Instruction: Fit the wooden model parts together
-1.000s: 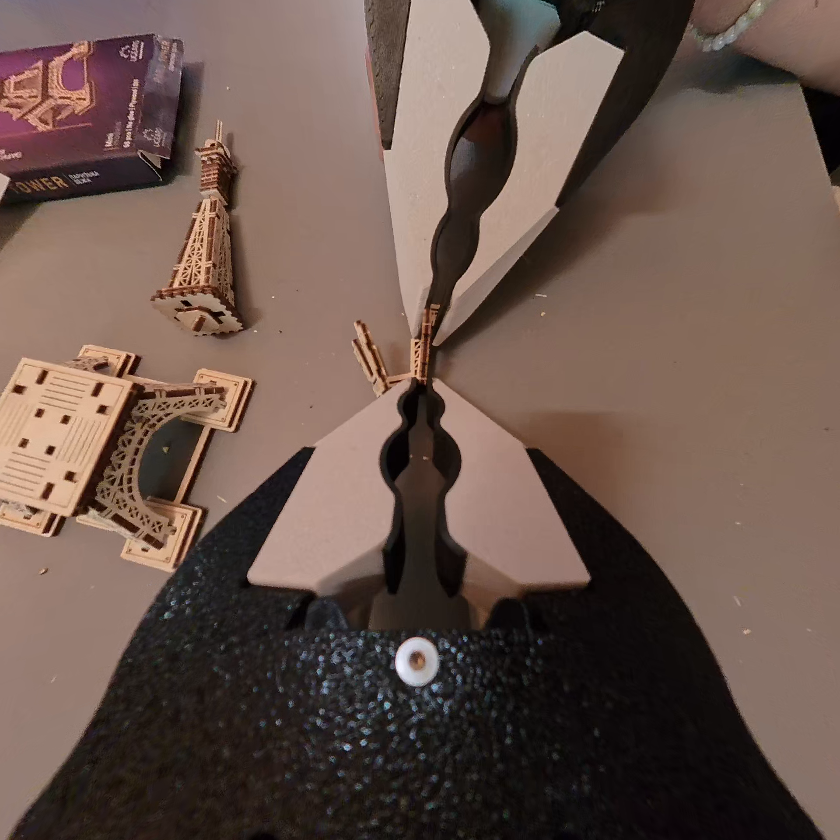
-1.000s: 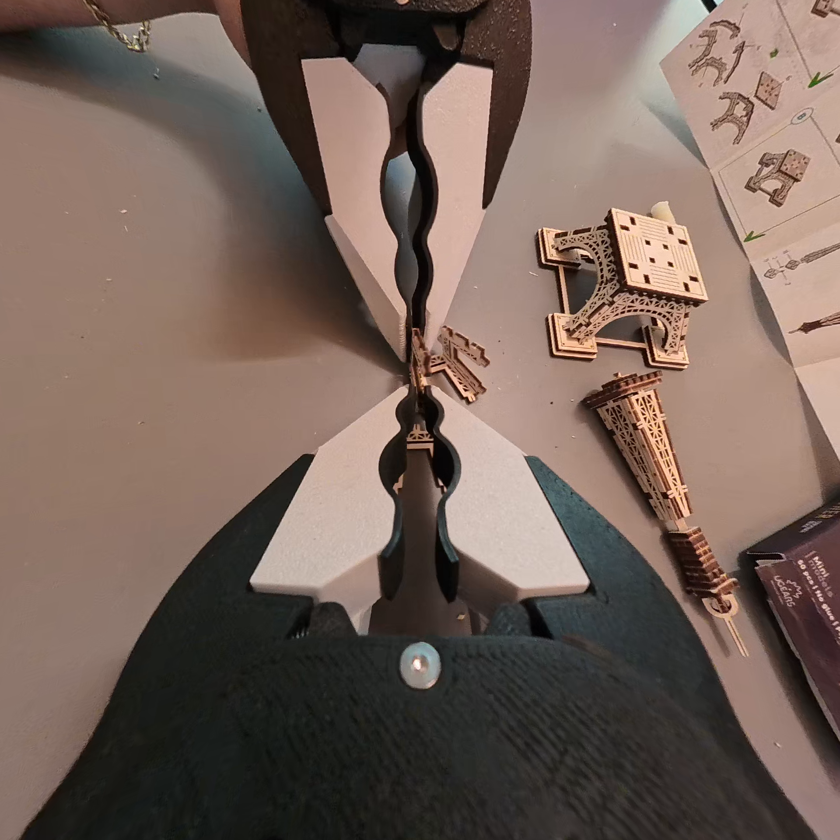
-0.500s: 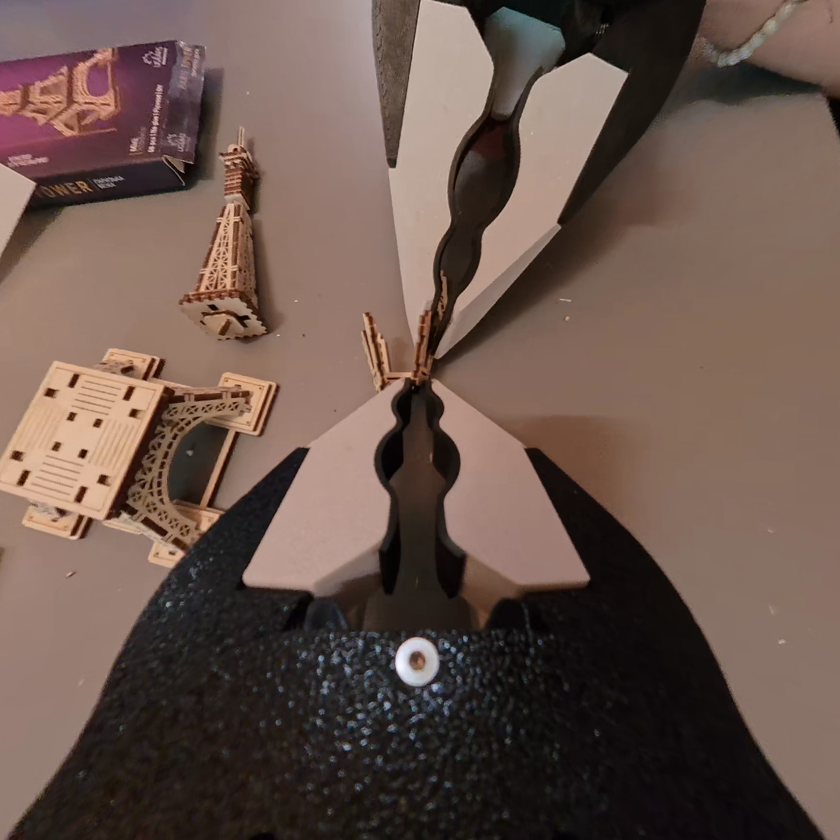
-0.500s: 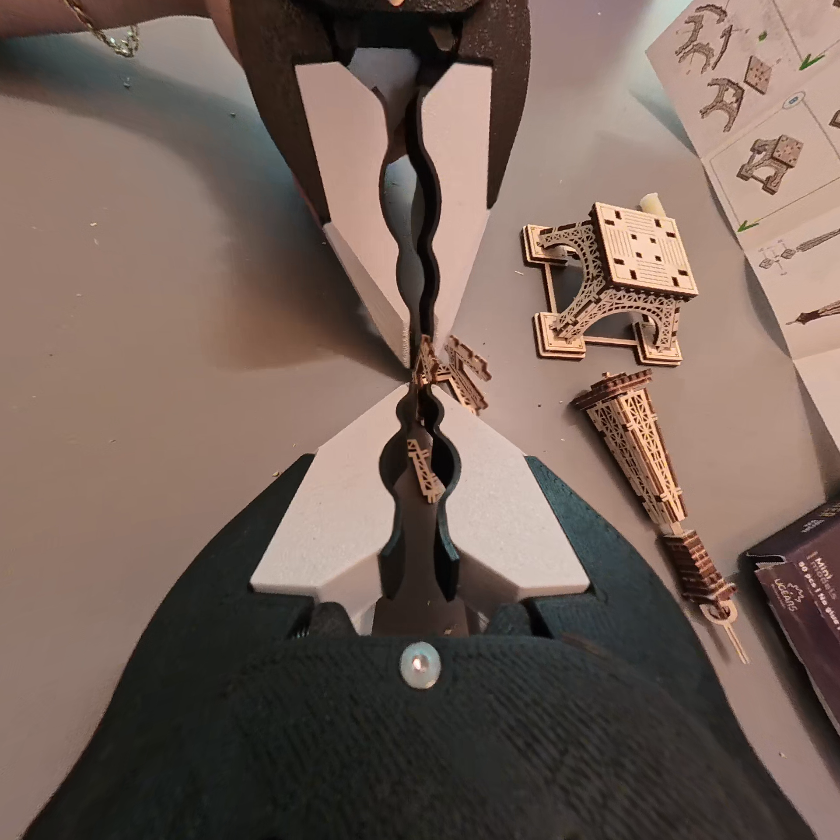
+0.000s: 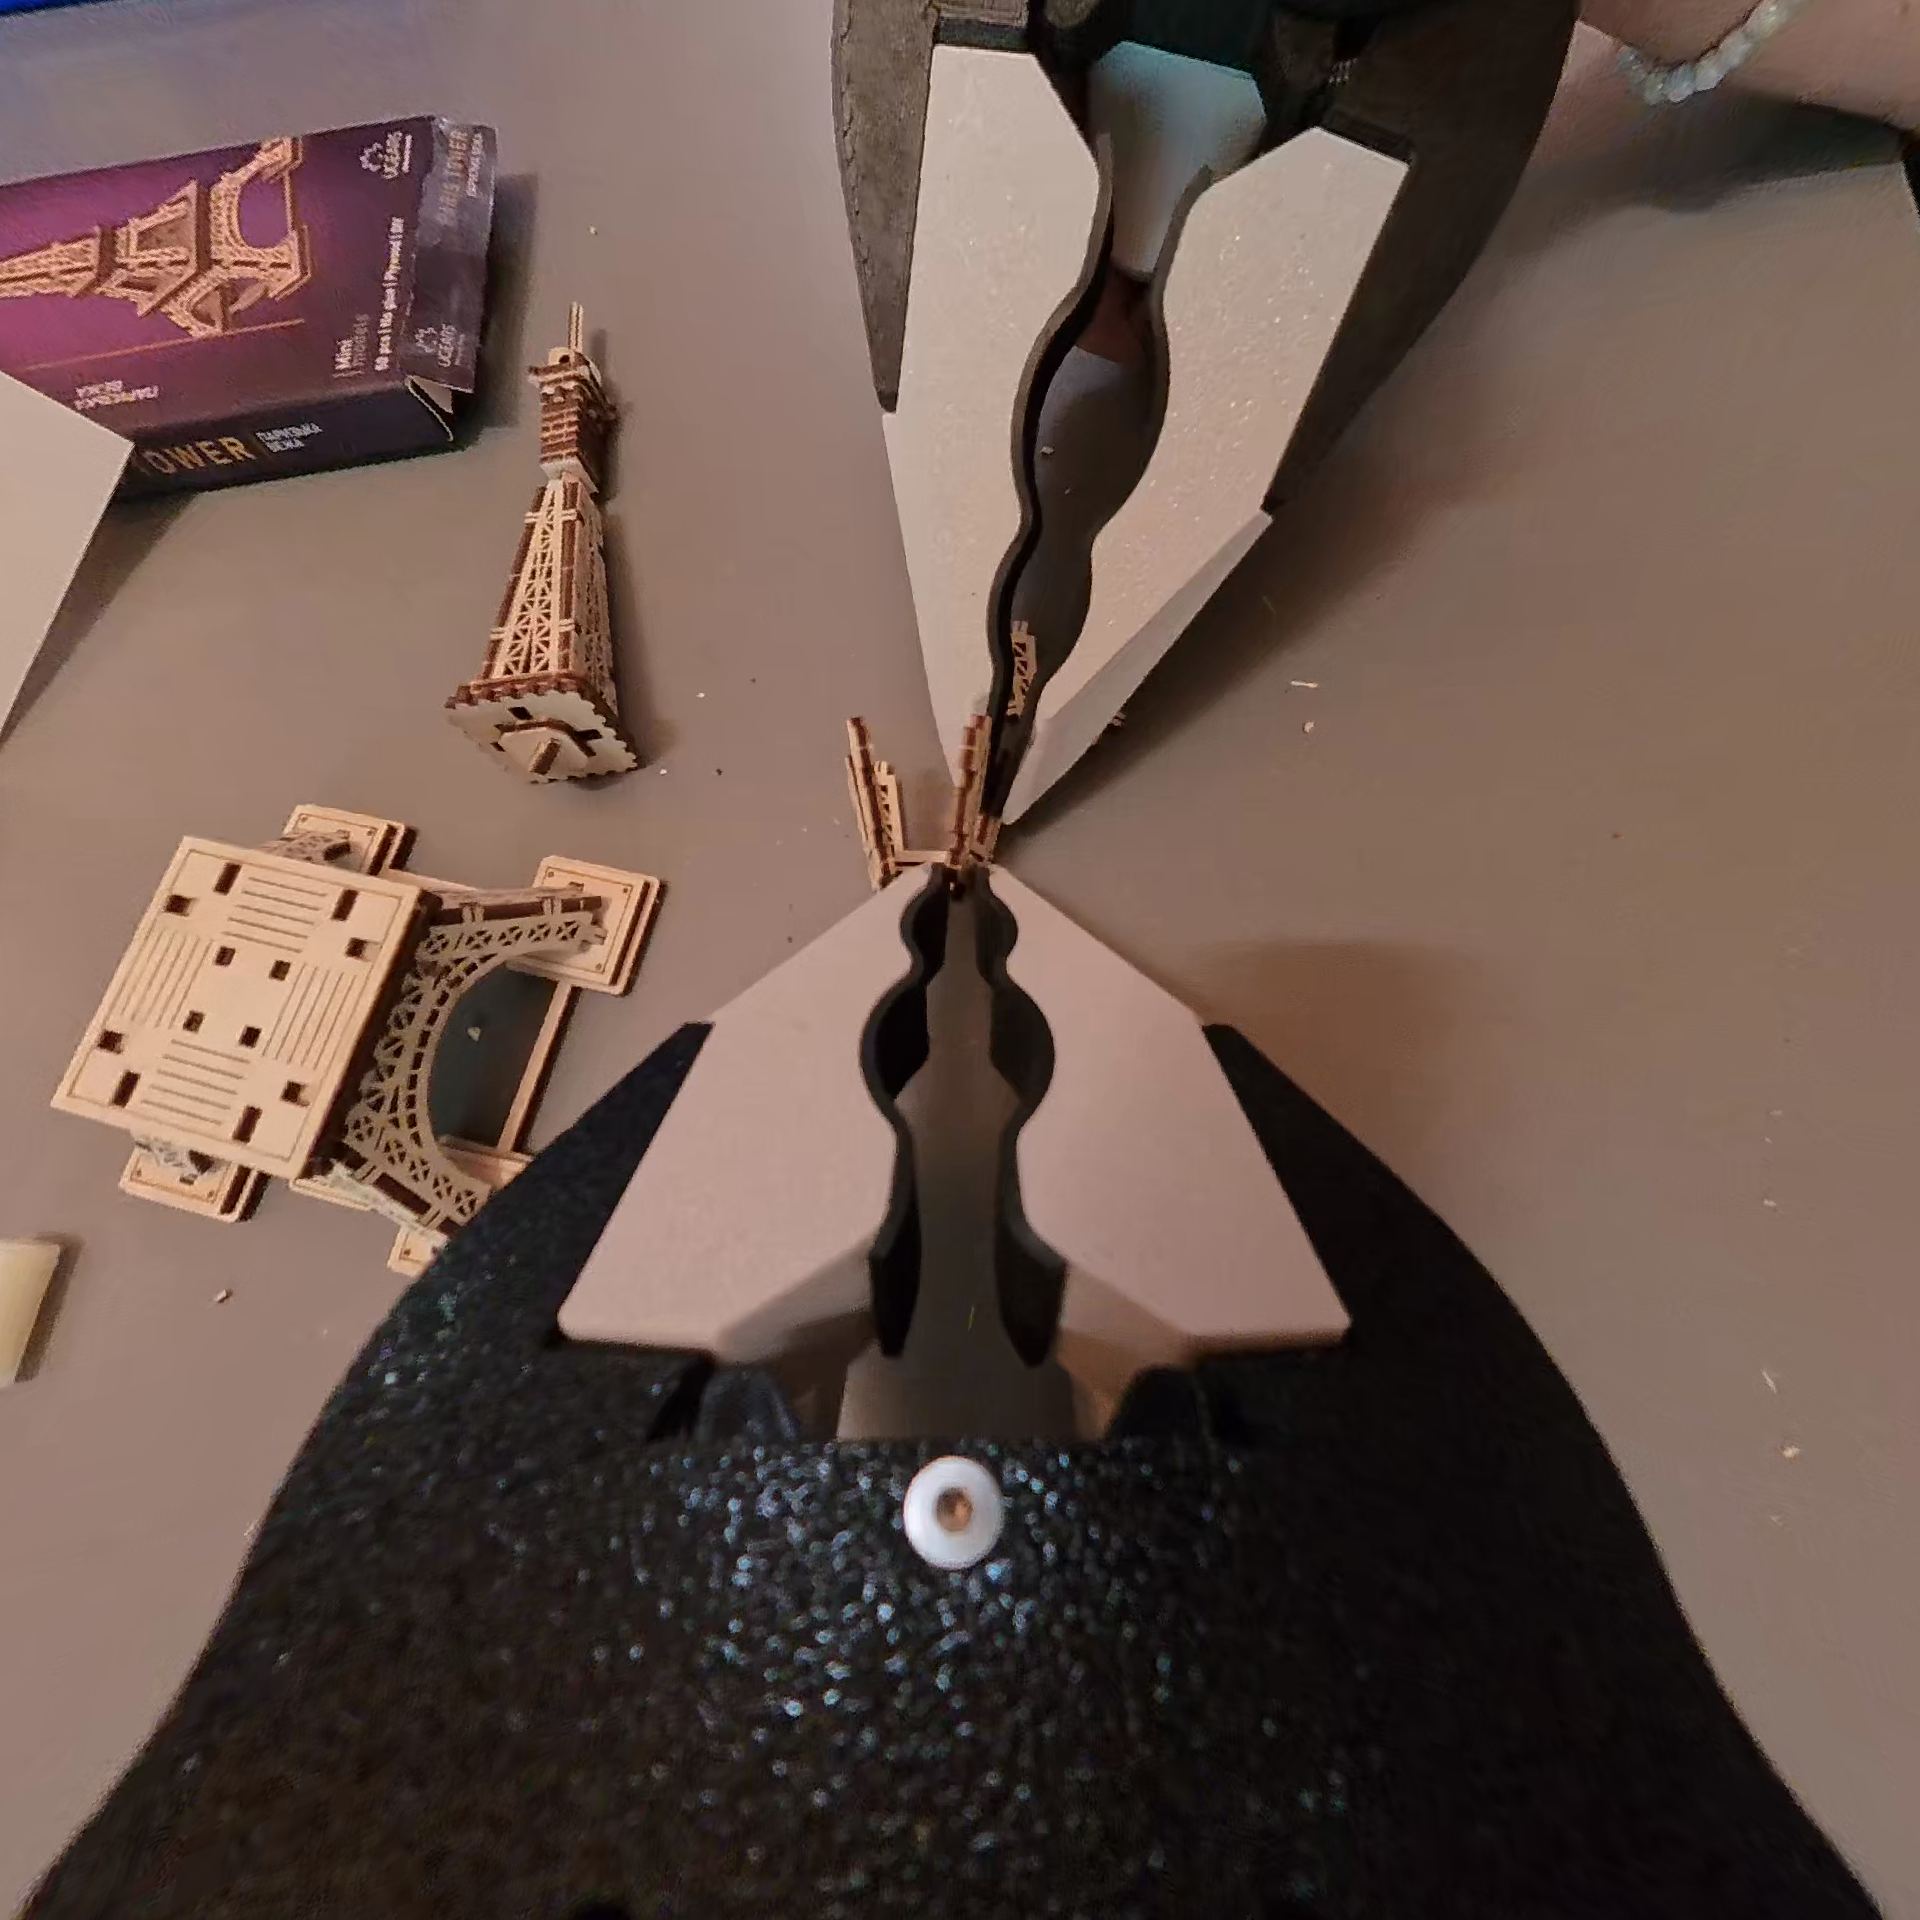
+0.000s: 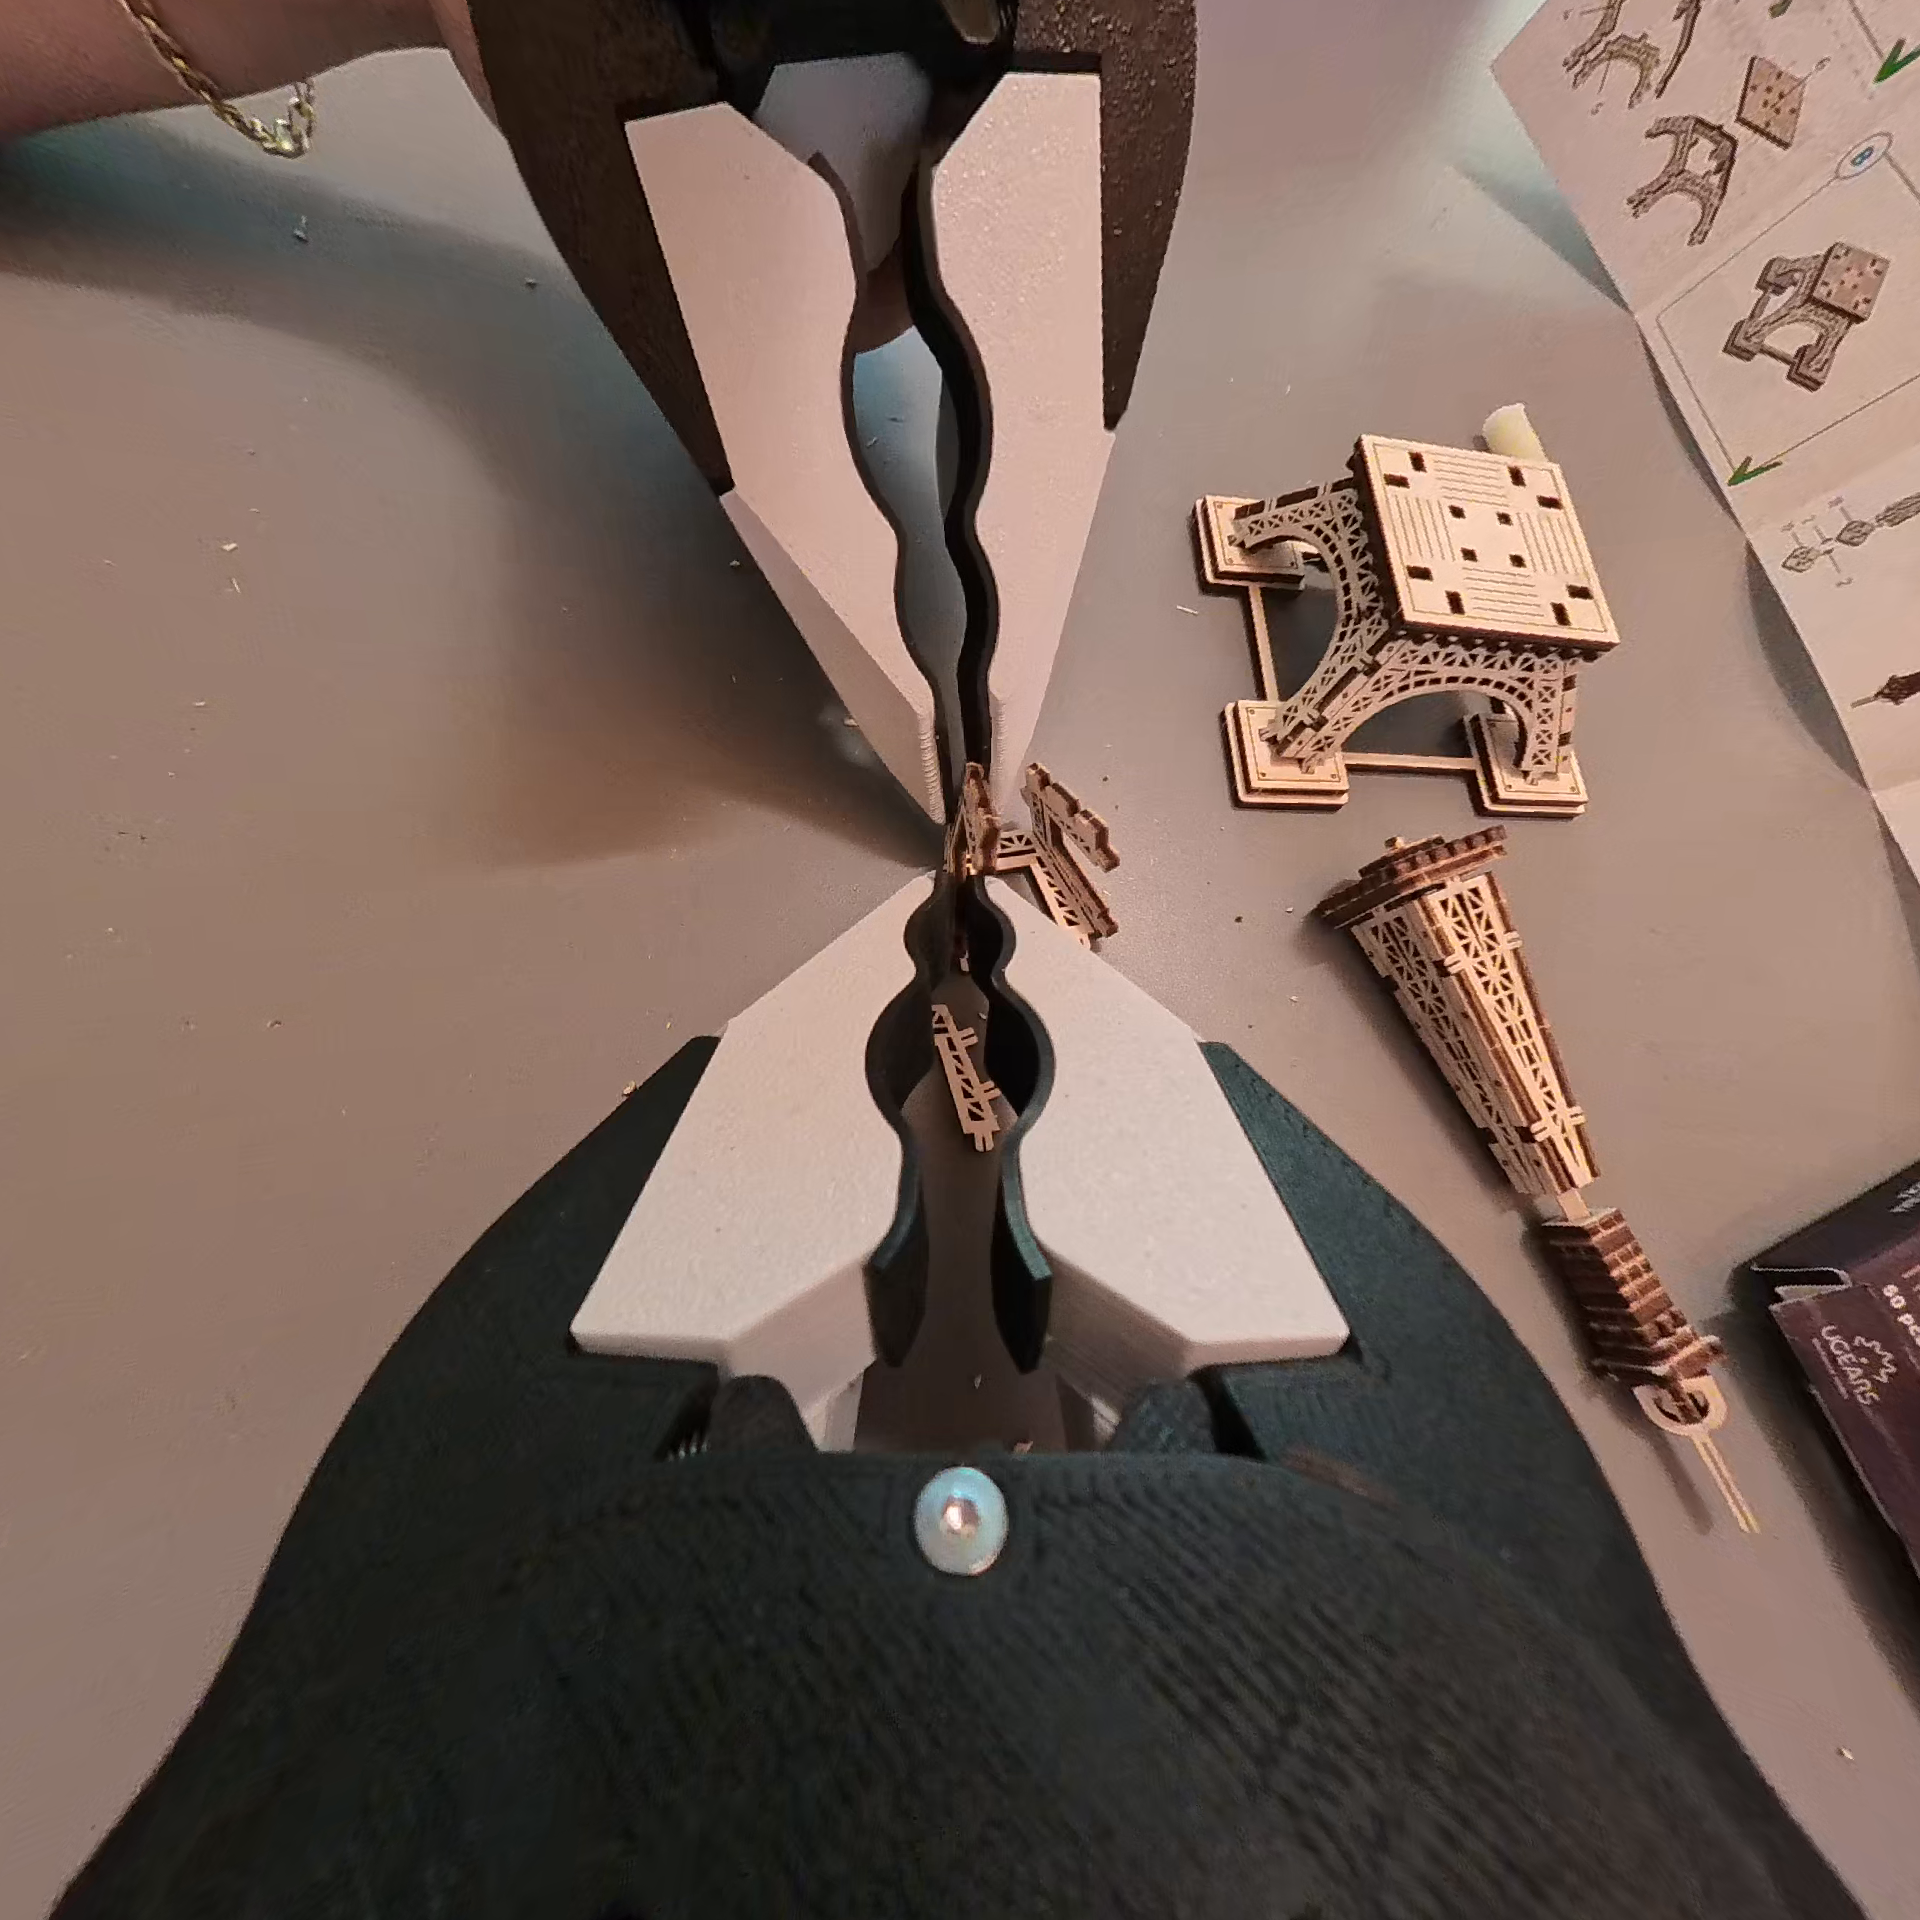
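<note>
Now | left gripper [image 5: 951, 883] still pinches lattice frame [image 5: 914, 821] | right gripper [image 6: 961, 878] clamps strut [image 6: 966, 1075], slid deeper between fingers

Small lattice frame [image 5: 896, 812] pinched between claw tips; tower base [image 5: 312, 1029], spire [image 5: 551, 582] lying aside.

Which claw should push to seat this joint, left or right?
Right, probably. The right claw grips the lattice strip lengthwise, in line with the push; the left claw only pinches one edge of the U-shaped part.
</note>
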A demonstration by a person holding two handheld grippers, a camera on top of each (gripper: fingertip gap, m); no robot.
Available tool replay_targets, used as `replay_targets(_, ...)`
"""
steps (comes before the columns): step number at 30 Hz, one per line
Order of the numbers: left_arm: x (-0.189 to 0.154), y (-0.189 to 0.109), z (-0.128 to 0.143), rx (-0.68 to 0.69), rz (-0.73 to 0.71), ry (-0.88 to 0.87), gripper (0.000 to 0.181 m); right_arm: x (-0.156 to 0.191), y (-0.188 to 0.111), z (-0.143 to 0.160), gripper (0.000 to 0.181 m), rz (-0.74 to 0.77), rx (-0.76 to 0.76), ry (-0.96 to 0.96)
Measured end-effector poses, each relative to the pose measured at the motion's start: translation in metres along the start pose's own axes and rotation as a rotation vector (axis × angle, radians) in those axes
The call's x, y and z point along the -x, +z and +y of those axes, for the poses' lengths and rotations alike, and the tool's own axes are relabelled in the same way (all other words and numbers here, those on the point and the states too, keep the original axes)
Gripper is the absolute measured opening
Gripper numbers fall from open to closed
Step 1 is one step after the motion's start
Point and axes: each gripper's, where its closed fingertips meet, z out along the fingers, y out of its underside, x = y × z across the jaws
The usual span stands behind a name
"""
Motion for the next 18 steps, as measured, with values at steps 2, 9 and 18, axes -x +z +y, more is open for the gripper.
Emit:
replay_targets(2, -0.0002, -0.0001, 0.0003, 0.007, 0.006, 0.003, 0.002, 0.0003, 0.0001, 0.0001, 0.002, 0.001, 0.001, 0.001)
replay_targets(9, 0.002, 0.0005, 0.0006, 0.063, 0.033, 0.004, 0.003, -0.0013, 0.0007, 0.0003, 0.002, -0.01, 0.003, 0.033)
replay_targets(18, -0.0001, 0.0057, -0.0007, 0.058, 0.047, 0.017, 0.001, -0.0057, -0.0016, -0.0026, 0.003, 0.046, -0.014, 0.01)
